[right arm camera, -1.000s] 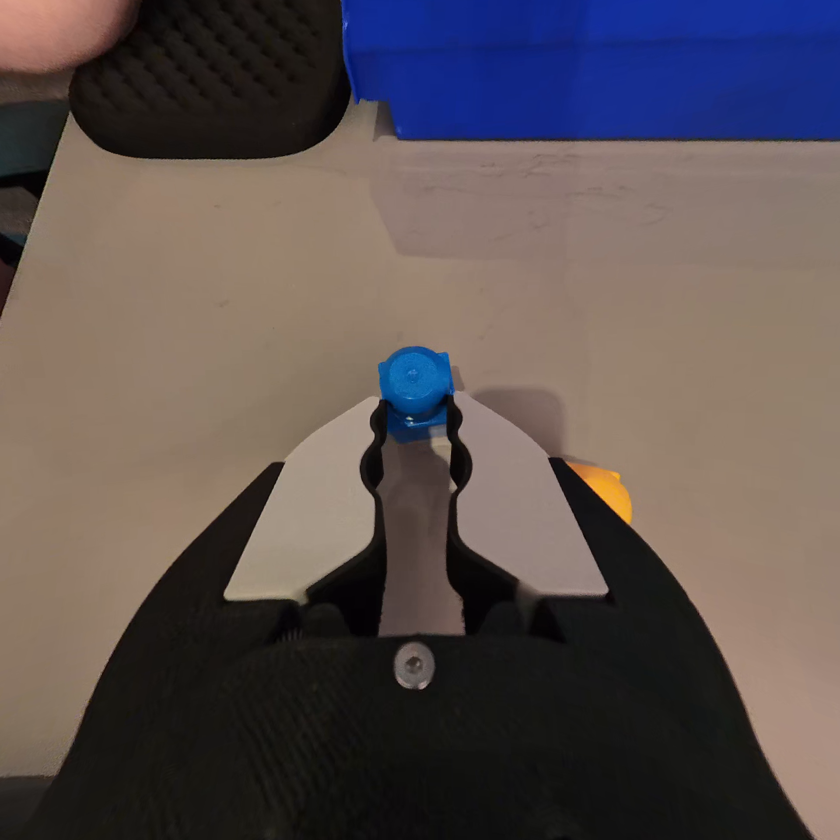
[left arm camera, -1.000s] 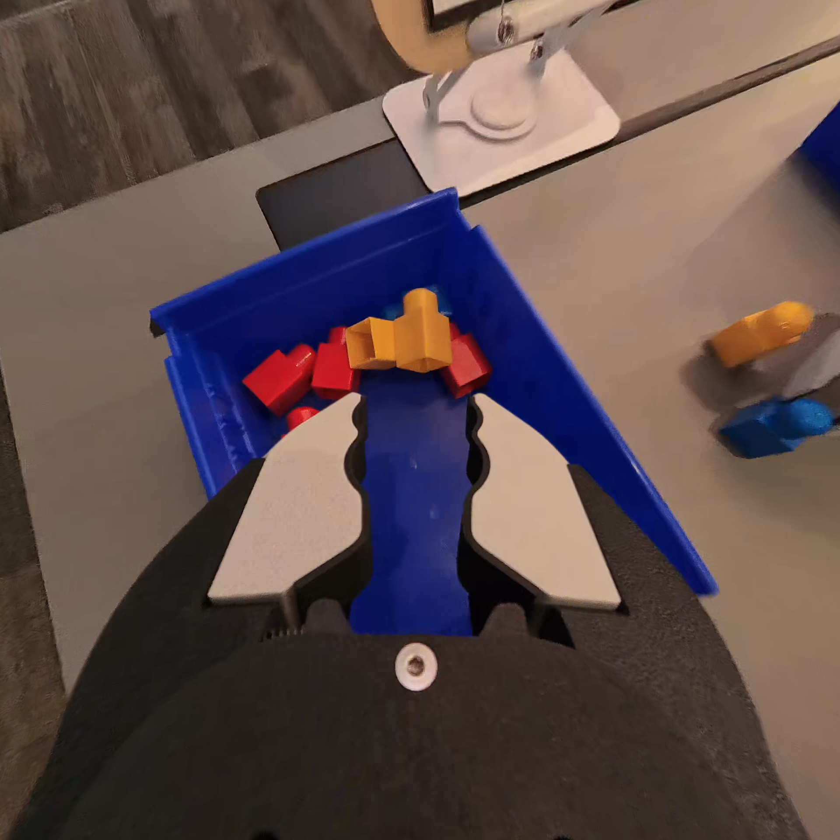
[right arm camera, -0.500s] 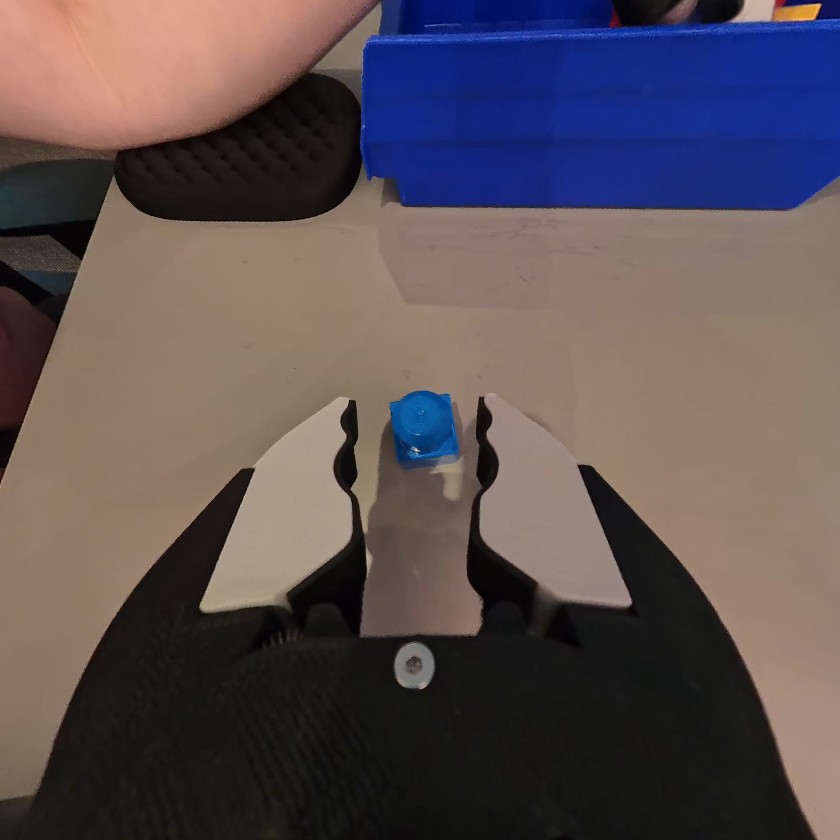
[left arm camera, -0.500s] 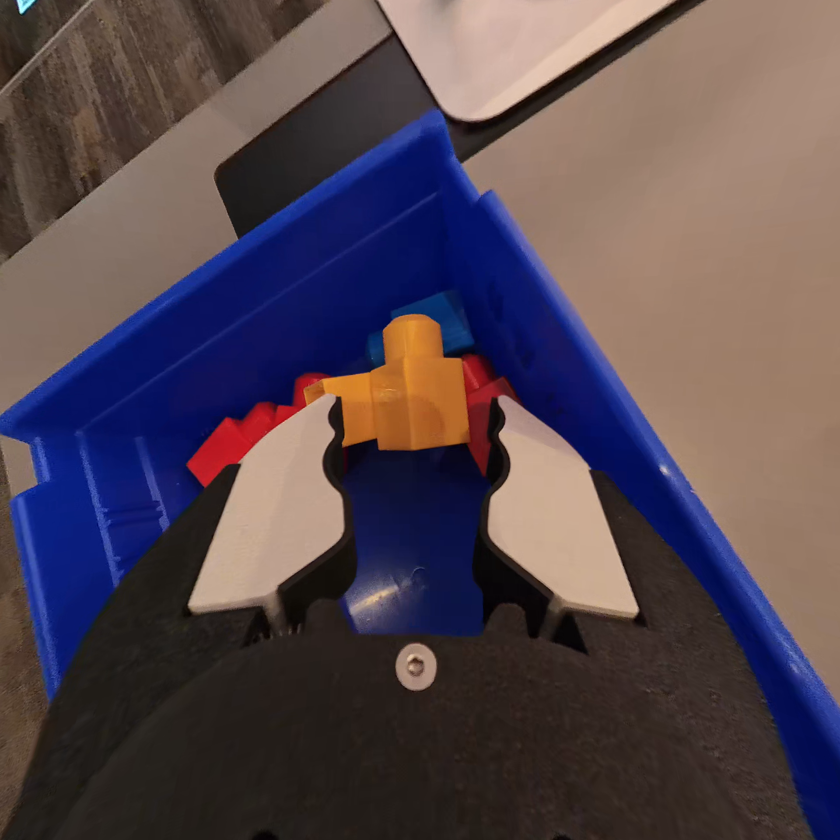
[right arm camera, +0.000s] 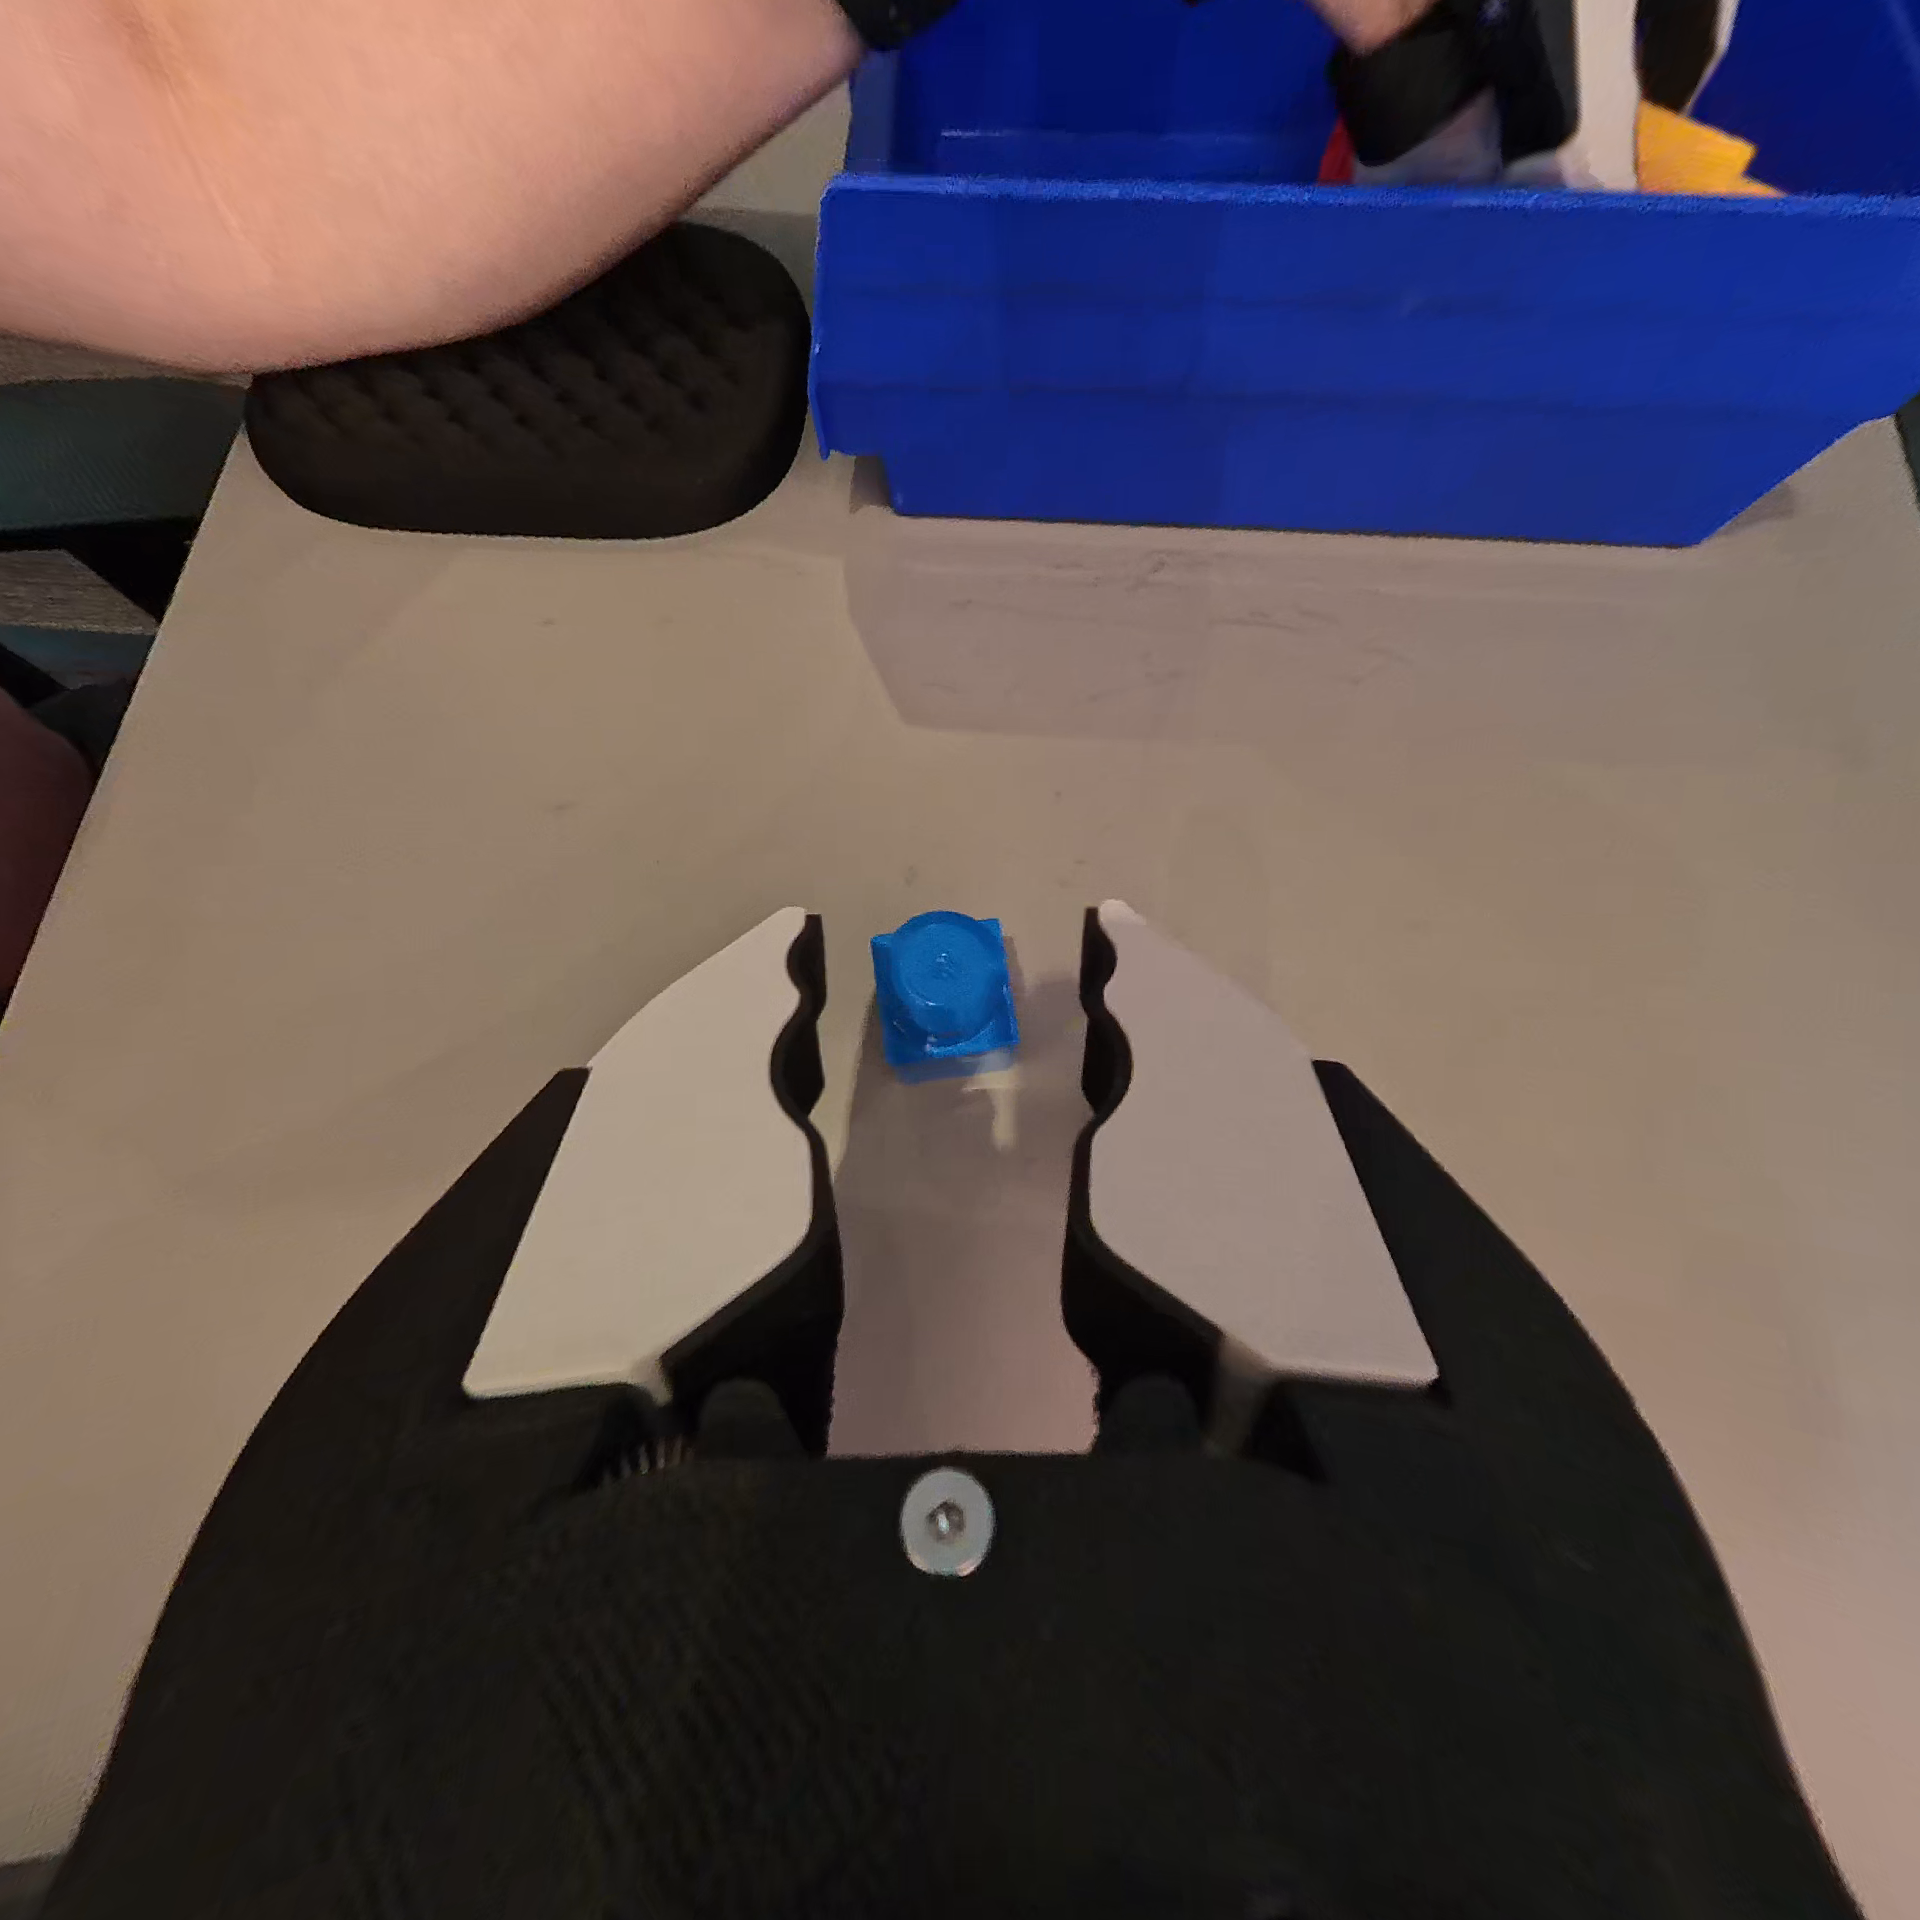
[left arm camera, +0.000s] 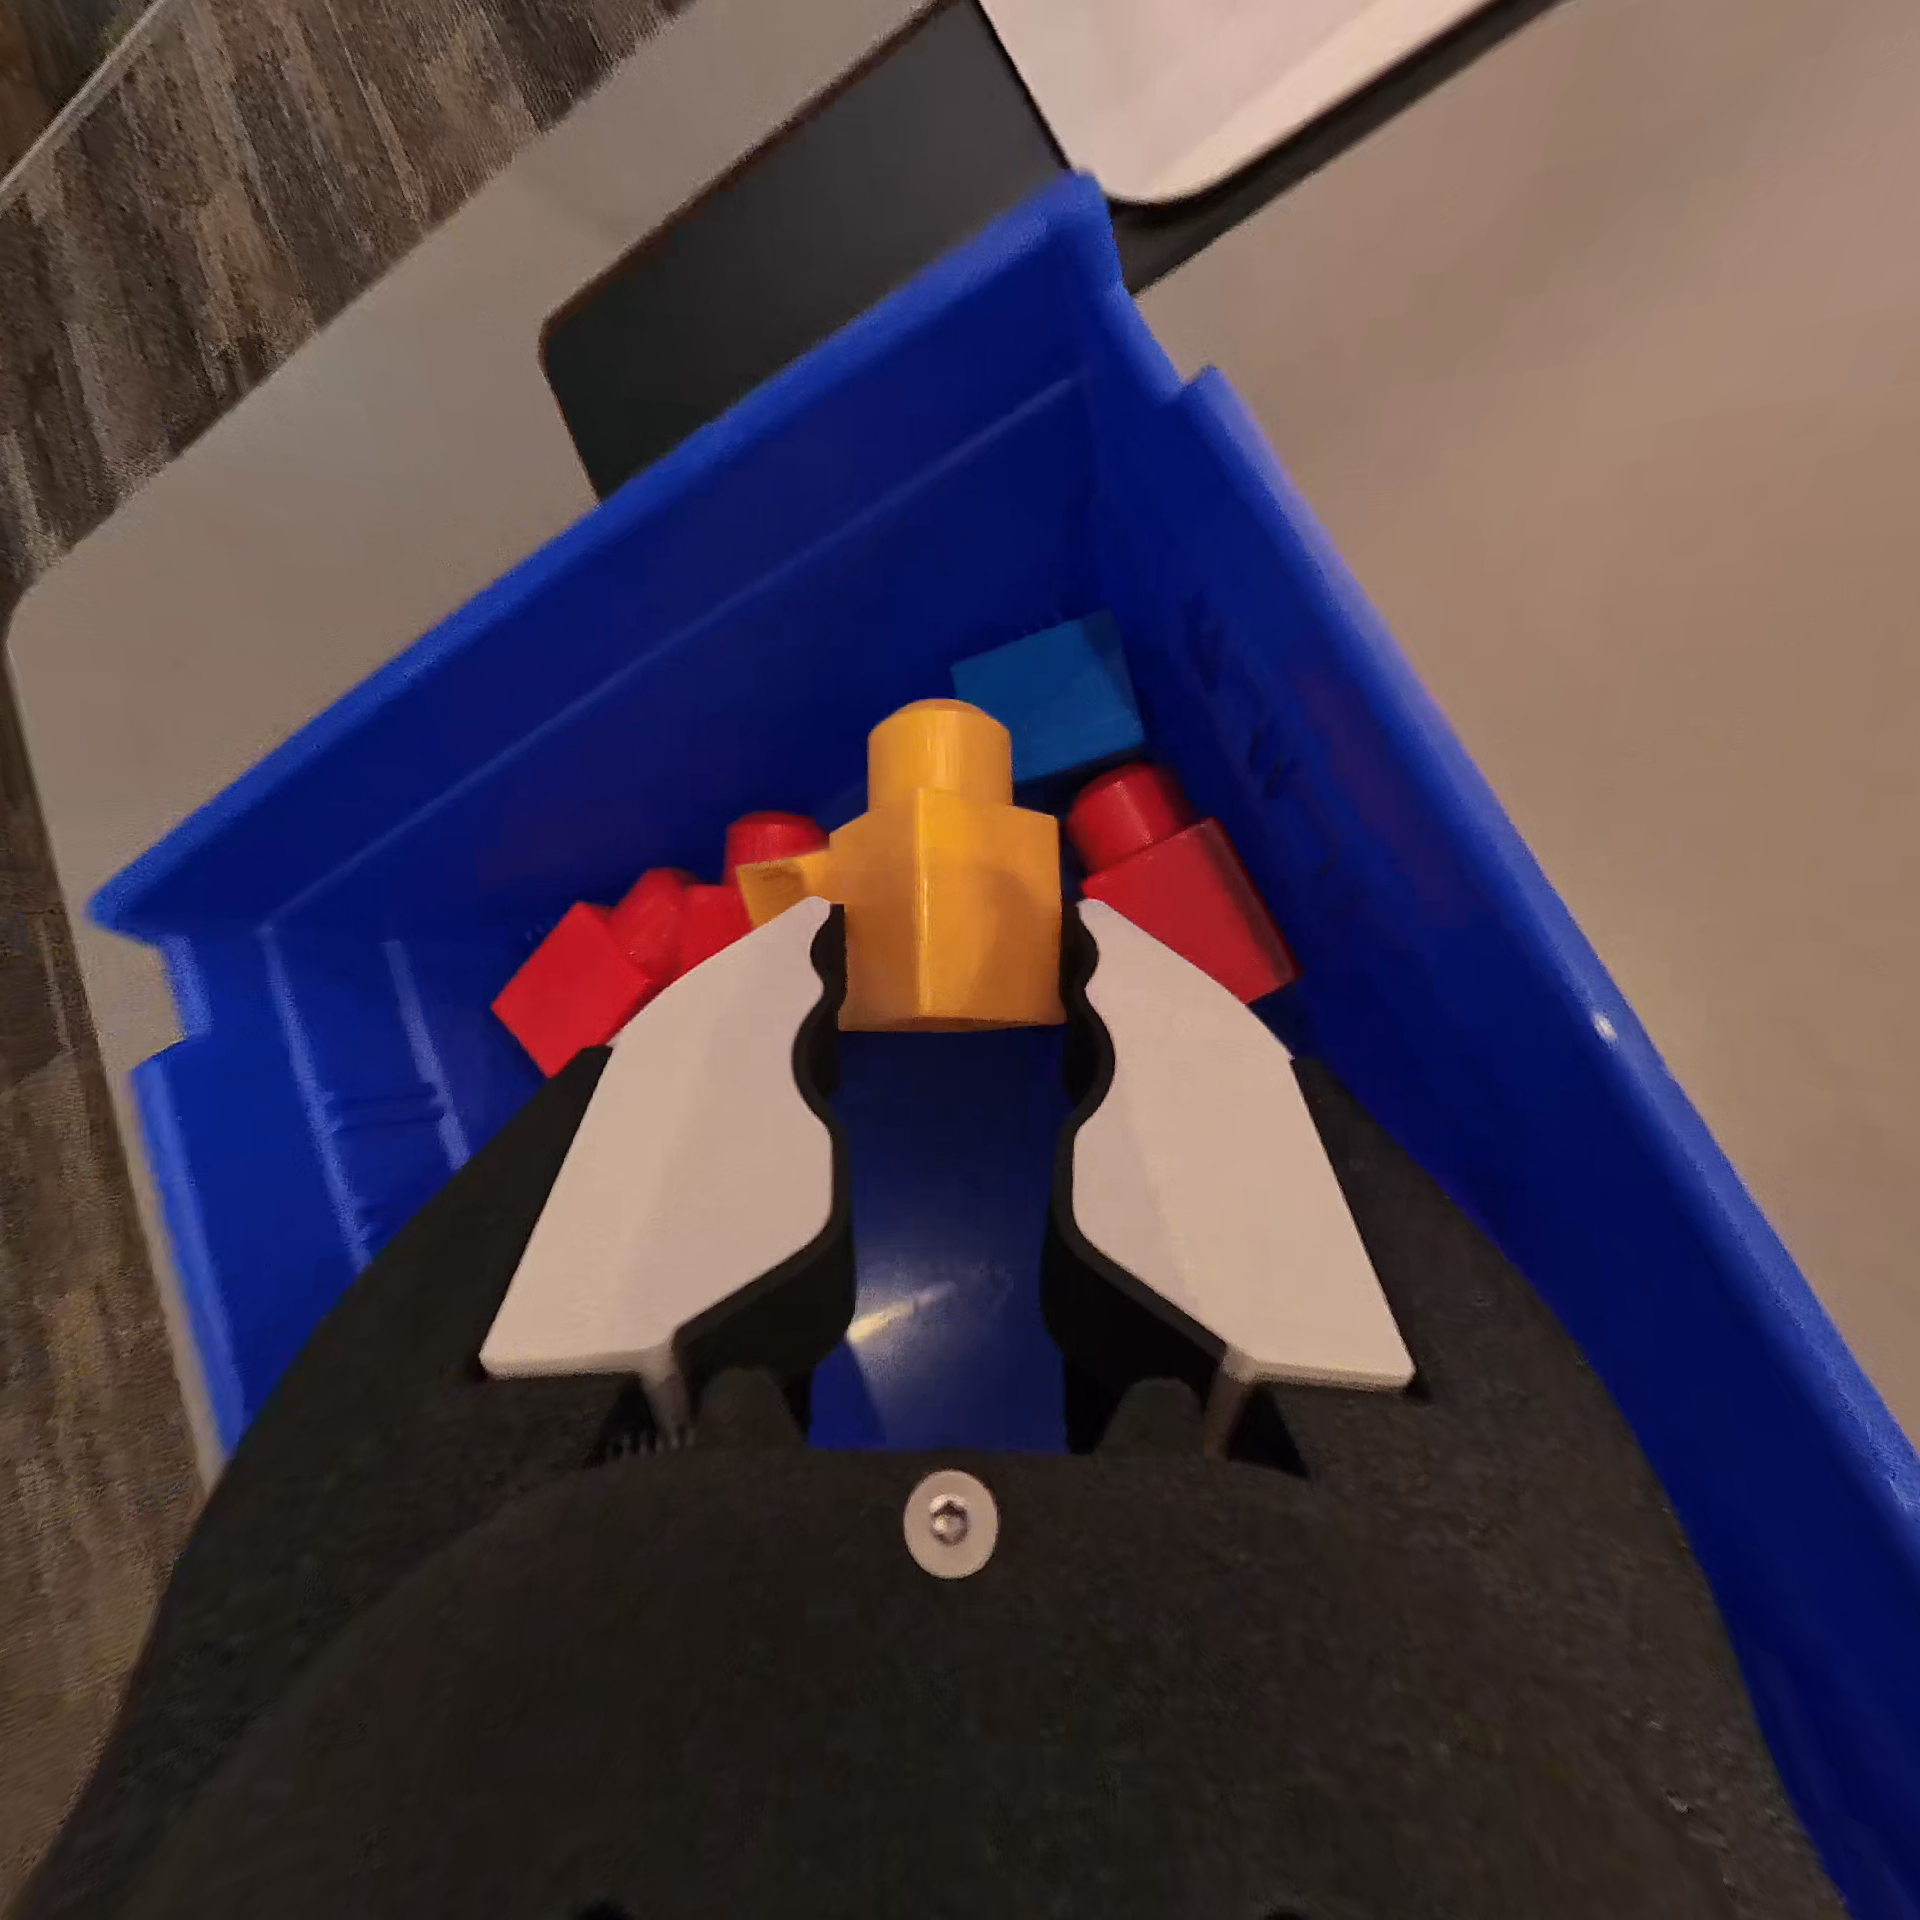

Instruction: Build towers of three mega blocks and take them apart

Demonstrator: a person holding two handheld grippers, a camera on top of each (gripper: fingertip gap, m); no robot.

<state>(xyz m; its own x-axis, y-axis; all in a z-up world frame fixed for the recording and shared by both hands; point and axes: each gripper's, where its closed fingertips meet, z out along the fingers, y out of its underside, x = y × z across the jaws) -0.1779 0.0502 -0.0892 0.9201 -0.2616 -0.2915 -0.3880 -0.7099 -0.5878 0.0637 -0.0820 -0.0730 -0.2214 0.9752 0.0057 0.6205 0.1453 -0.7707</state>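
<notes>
**Mega blocks in the blue bin, one on the table**

Mega blocks fill the far corner of the blue bin (left arm camera: pixel 1351 727), which serves as the landmark for the rest. Inside it an orange block (left arm camera: pixel 951 914) lies at the front of the heap, its round stud pointing toward the bin's far wall. The left gripper (left arm camera: pixel 951 961) reaches into the bin and clenches this orange block: both pads press against its flat sides. A second orange piece (left arm camera: pixel 774 888) peeks out just to the left of it. Red blocks (left arm camera: pixel 582 987) lie in a cluster to the left, and another red block (left arm camera: pixel 1174 894) rests to the right, close to the bin's side wall. A blue block (left arm camera: pixel 1049 696) sits behind them all, in the far corner.

Outside the bin, on the grey table (right arm camera: pixel 416 779), a single blue mega block (right arm camera: pixel 943 997) stands upright, stud up, well apart from the bin's near wall. The right gripper (right arm camera: pixel 945 987) straddles it released, with a clear gap on both sides between pad and block. A black textured pad (right arm camera: pixel 520 416) lies just beside the bin's left end, and a person's forearm (right arm camera: pixel 364 156) passes above it.
</notes>
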